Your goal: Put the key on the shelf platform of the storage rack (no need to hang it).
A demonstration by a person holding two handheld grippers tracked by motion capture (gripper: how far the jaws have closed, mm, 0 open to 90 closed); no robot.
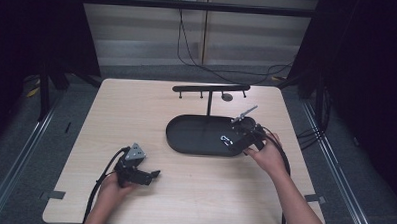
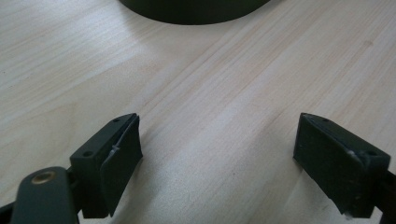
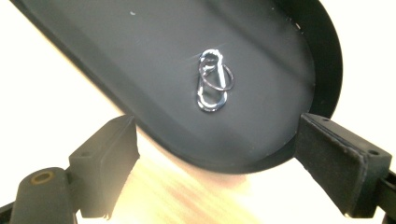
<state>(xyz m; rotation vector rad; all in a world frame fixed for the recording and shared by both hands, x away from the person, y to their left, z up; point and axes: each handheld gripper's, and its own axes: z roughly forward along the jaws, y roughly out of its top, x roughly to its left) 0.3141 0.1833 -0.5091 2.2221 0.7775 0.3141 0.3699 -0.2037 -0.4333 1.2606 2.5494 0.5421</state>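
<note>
Hovering wide open over the tray's (image 3: 322, 60) near end: right gripper (image 3: 217, 154), just short of the clip (image 3: 212, 81) lying inside. Resting well off the tray, jaws gaping, empty: left gripper (image 2: 217, 154).

An oval tray (image 1: 195, 134) lies on the table (image 1: 136, 105), right of centre, with a T-shaped stand (image 1: 210, 88) rising at its far edge. A metal clip with a ring (image 3: 212, 80) lies in the tray, toward its right end, and the right gripper (image 1: 234, 138) sits over that end, its jaws straddling the near rim. The left gripper (image 1: 151, 175) is on the table near the front left, well apart from the tray, with bare tabletop between its jaws.
</note>
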